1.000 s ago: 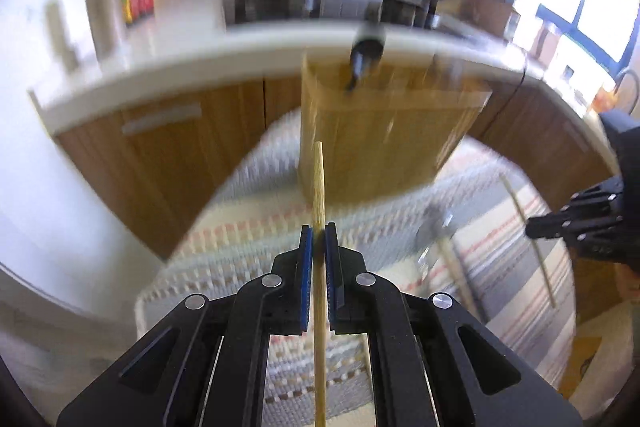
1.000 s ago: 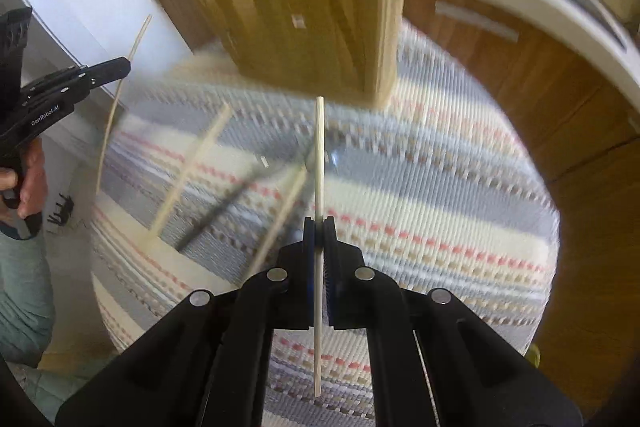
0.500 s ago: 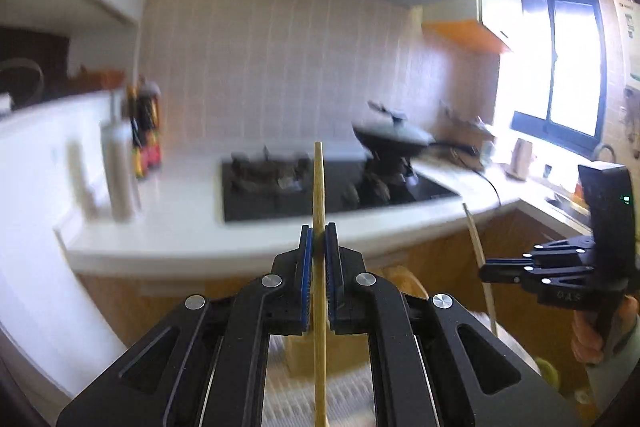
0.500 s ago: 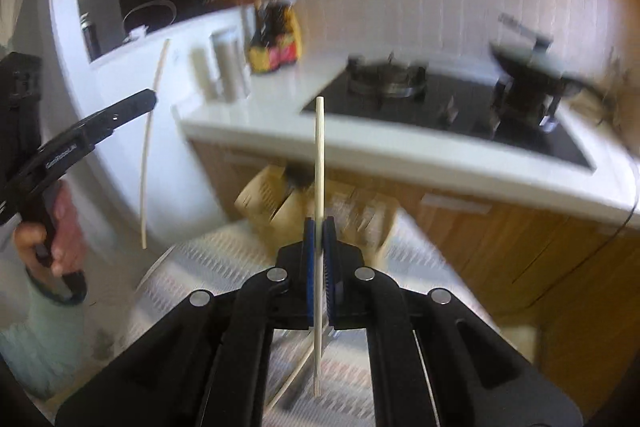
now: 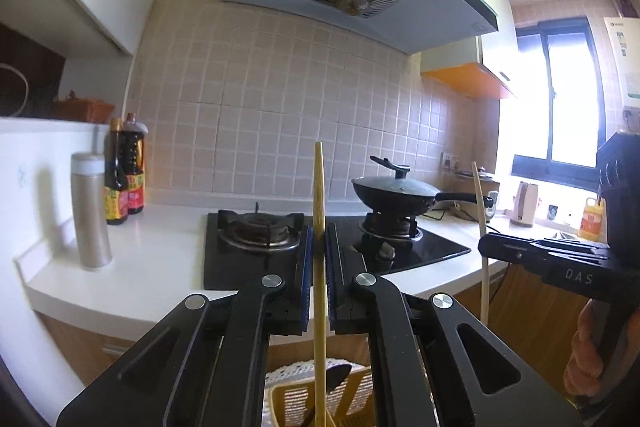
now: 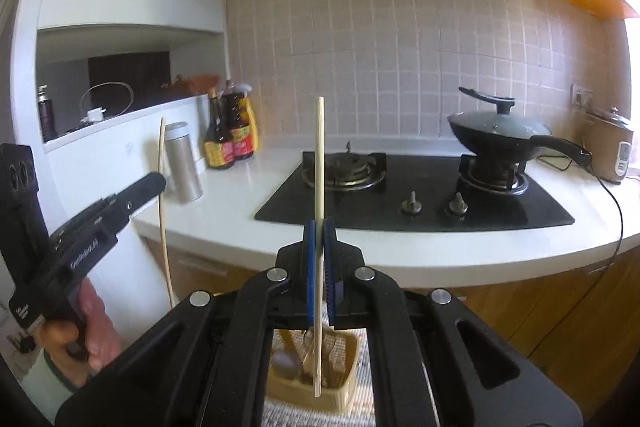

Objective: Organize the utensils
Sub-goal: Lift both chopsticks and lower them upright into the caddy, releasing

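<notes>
Bamboo first, at the left: left chopstick [image 5: 319, 267] pinched upright between the blue pads of the left tool [image 5: 319, 259], closed tight on the mid-shaft, lower end dangling over the yellow utensil basket [image 5: 280, 403] below. Held vertical, probably so the stick can drop straight into a basket slot beside the dark spoon [image 5: 336, 375] already standing inside. Further right, same arrangement: right tool [image 6: 319, 247] clamped shut on the right chopstick [image 6: 319, 163], also upright, tip hanging just above the basket [image 6: 348, 359], seen here on the striped cloth [image 6: 288, 415] with a spoon and other utensils inside. Both sticks raised well clear of the white table [image 6: 248, 179] with its hob [image 6: 420, 187] and lidded pan [image 6: 496, 135] behind. Judged as mid-carry: pair gripped separately, likely for lowering together into one compartment; which compartment, impossible to tell.
</notes>
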Demonstrator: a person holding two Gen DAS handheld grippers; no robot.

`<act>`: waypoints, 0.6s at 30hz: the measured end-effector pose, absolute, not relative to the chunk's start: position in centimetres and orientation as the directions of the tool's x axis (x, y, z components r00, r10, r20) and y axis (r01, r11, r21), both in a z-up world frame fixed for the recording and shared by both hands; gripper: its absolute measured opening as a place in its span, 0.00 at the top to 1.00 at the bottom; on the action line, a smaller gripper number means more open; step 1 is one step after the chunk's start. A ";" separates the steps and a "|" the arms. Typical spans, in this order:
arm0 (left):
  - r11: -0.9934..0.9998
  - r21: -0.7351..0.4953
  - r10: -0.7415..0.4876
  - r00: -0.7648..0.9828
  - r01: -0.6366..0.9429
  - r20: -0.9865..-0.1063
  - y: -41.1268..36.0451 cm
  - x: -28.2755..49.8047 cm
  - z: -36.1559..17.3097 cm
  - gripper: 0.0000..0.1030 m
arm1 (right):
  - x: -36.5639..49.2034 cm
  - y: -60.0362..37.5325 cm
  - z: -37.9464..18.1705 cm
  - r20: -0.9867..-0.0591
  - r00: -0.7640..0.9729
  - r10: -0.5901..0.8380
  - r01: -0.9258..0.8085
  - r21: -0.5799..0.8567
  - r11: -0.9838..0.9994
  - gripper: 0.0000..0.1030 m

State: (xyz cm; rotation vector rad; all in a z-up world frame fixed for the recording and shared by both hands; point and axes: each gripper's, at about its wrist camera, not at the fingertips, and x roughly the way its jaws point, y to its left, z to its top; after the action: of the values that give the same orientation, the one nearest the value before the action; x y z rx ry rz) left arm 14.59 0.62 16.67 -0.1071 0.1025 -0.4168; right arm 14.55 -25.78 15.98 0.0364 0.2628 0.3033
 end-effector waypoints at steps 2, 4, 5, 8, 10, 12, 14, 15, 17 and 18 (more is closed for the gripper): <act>0.908 -0.137 -0.409 0.909 0.396 -0.078 0.6 15.4 15.9 0.96 | 15.1 -25.6 15.4 -0.239 0.924 0.300 -0.289 0.080 0.954 0.97; 0.908 -0.141 -0.406 0.911 0.394 -0.075 0.7 15.9 15.3 0.96 | 15.7 -25.3 14.4 -0.236 0.926 0.296 -0.285 0.080 0.955 0.97; 0.908 -0.148 -0.405 0.912 0.391 -0.072 0.7 16.3 14.8 0.96 | 16.0 -25.1 13.9 -0.238 0.924 0.299 -0.289 0.079 0.954 0.97; 0.908 -0.161 -0.401 0.913 0.387 -0.071 0.9 17.1 13.9 0.96 | 17.1 -24.8 12.5 -0.237 0.927 0.291 -0.284 0.064 0.957 0.97; 0.907 -0.173 -0.402 0.913 0.384 -0.077 1.1 17.6 13.2 0.96 | 17.6 -24.6 11.7 -0.244 0.928 0.282 -0.278 0.054 0.959 0.97; 0.907 -0.184 -0.398 0.913 0.379 -0.084 1.3 18.1 12.4 0.96 | 17.9 -24.5 11.1 -0.251 0.925 0.286 -0.281 0.053 0.958 0.97; 0.907 -0.192 -0.397 0.913 0.375 -0.092 1.5 18.5 11.7 0.96 | 18.1 -24.4 10.4 -0.256 0.923 0.286 -0.283 0.050 0.958 0.97; 0.908 -0.195 -0.393 0.914 0.370 -0.096 1.7 18.7 11.4 0.96 | 18.2 -24.3 10.2 -0.257 0.925 0.281 -0.279 0.047 0.959 0.97; 0.910 -0.196 -0.391 0.914 0.366 -0.109 1.8 19.0 10.8 0.96 | 18.3 -24.3 9.8 -0.250 0.932 0.262 -0.261 0.041 0.965 0.97; 0.909 -0.196 -0.394 0.912 0.367 -0.116 1.9 19.2 10.5 0.96 | 18.3 -24.4 9.6 -0.256 0.929 0.268 -0.266 0.044 0.963 0.97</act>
State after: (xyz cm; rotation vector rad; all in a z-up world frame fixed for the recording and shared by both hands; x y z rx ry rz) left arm 19.22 1.87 10.49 -0.1723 0.1549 -0.3941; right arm 18.35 -24.35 9.59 0.0090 0.2630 0.2734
